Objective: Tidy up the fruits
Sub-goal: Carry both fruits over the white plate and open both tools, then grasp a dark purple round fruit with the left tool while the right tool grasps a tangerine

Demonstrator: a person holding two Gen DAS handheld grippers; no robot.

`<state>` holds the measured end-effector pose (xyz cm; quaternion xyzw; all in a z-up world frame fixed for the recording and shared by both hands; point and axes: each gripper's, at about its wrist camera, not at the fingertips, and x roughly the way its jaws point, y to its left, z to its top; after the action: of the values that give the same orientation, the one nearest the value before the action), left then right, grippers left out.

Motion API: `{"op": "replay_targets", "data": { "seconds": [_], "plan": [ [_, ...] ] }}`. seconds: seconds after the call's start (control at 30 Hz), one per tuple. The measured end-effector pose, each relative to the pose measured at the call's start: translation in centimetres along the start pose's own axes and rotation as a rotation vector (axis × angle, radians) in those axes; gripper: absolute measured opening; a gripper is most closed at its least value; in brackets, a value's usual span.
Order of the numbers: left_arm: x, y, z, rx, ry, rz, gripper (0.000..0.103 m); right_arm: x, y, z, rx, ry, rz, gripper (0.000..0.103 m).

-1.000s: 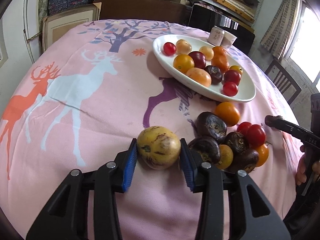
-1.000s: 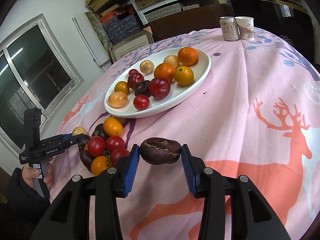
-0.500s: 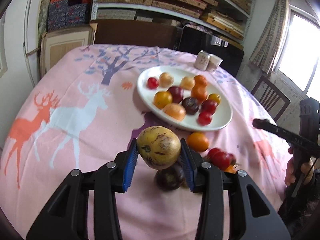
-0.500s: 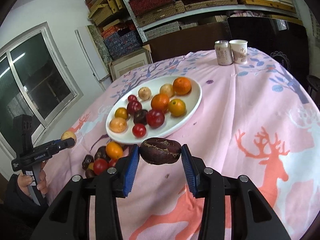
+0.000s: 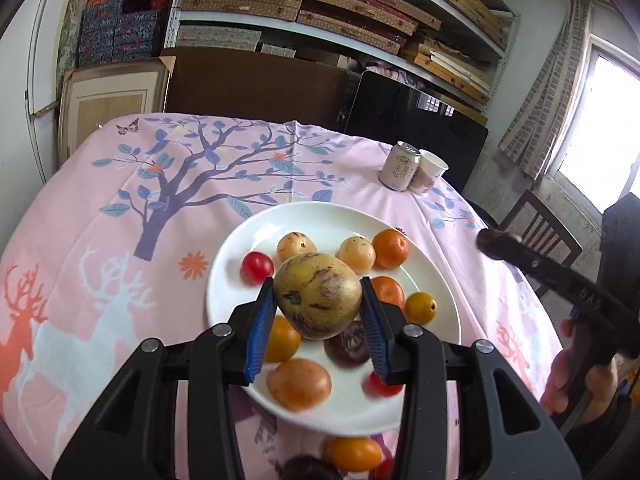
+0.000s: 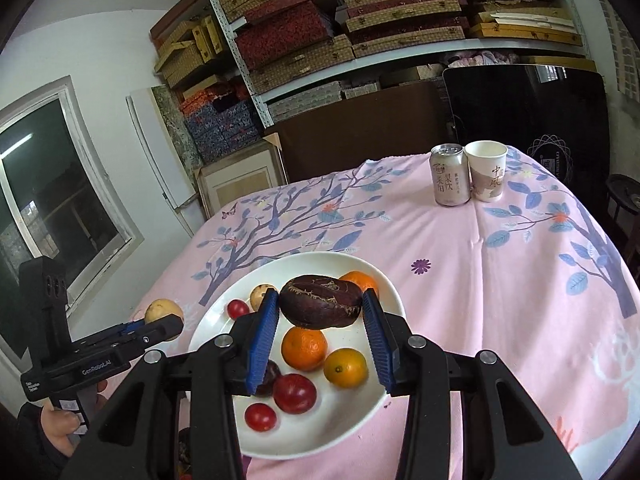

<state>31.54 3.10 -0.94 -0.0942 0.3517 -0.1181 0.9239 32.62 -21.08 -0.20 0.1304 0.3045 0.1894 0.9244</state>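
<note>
My left gripper (image 5: 318, 316) is shut on a yellow purple-streaked melon (image 5: 318, 295) and holds it in the air over the white oval plate (image 5: 236, 252). My right gripper (image 6: 320, 326) is shut on a dark wrinkled passion fruit (image 6: 320, 306) above the same plate (image 6: 384, 288). The plate holds several fruits: oranges (image 5: 391, 248), red tomatoes (image 5: 257, 273), a red plum (image 6: 294, 393). The left gripper with its melon also shows in the right wrist view (image 6: 164, 314). The right gripper's tip shows in the left wrist view (image 5: 490, 240).
A drink can (image 6: 449, 179) and a paper cup (image 6: 486, 176) stand at the table's far side. A few loose fruits (image 5: 352, 453) lie on the pink tablecloth (image 5: 120, 216) just before the plate. A wooden chair (image 5: 538, 236) stands at the right; shelves fill the back wall.
Both grippers have risen from the tablecloth with their fruits and moved forward over the plate. The loose fruit pile has dropped below and behind them.
</note>
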Motion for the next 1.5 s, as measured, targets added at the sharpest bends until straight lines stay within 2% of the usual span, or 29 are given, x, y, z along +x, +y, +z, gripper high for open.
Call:
{"op": "replay_targets", "data": {
  "seconds": [0.27, 0.3, 0.33, 0.37, 0.43, 0.53, 0.73, 0.8, 0.83, 0.97, 1.07, 1.37, 1.47, 1.5],
  "plan": [
    [4.1, 2.4, 0.0, -0.075, 0.035, -0.021, 0.041, 4.3, 0.7, -0.7, -0.071, 0.027, -0.061, 0.044],
    [4.6, 2.9, 0.1, -0.101, 0.042, -0.026, 0.041, 4.6, 0.8, -0.7, -0.089, 0.026, -0.068, 0.051],
    [5.1, 3.3, 0.2, -0.127, 0.048, -0.037, 0.049, 4.7, 0.8, -0.8, -0.094, 0.026, -0.076, 0.058],
    [5.1, 3.7, 0.2, -0.151, 0.044, -0.042, 0.053, 4.4, 0.8, -0.9, -0.09, 0.014, -0.083, 0.069],
    [4.7, 4.2, 0.0, -0.165, 0.021, -0.044, 0.065, 3.9, 0.4, -1.1, -0.076, -0.006, -0.069, 0.072],
    [4.0, 4.1, -0.4, -0.156, 0.003, -0.045, 0.066, 2.9, -0.5, -1.6, -0.032, -0.011, -0.046, 0.073],
    [2.3, 2.9, -2.6, -0.085, 0.004, -0.017, 0.067, 0.4, -1.8, -2.6, 0.007, -0.041, -0.053, 0.087],
    [1.2, 2.6, -3.3, -0.086, 0.008, -0.024, 0.072, -0.3, -2.2, -2.8, 0.02, -0.059, -0.057, 0.091],
    [0.7, 2.3, -3.7, -0.077, 0.011, -0.022, 0.076, -0.5, -2.3, -2.9, 0.024, -0.062, -0.059, 0.091],
    [-1.8, 1.2, -5.6, -0.011, 0.032, -0.017, 0.076, -0.9, -2.8, -3.3, 0.036, -0.048, -0.062, 0.092],
    [-3.8, 0.9, -7.8, 0.044, 0.049, 0.022, 0.076, -1.5, -2.7, -3.8, 0.03, -0.046, -0.06, 0.092],
    [-8.9, 2.1, -14.6, 0.119, 0.081, 0.14, 0.076, -3.9, -2.6, -5.6, 0.018, -0.05, -0.071, 0.092],
    [-9.2, 2.4, -15.5, 0.103, 0.093, 0.117, 0.073, -4.3, -2.8, -6.0, 0.025, -0.052, -0.081, 0.092],
    [-9.0, 2.5, -15.6, 0.092, 0.099, 0.106, 0.068, -4.4, -2.8, -6.1, 0.026, -0.054, -0.085, 0.092]
  ]
}}
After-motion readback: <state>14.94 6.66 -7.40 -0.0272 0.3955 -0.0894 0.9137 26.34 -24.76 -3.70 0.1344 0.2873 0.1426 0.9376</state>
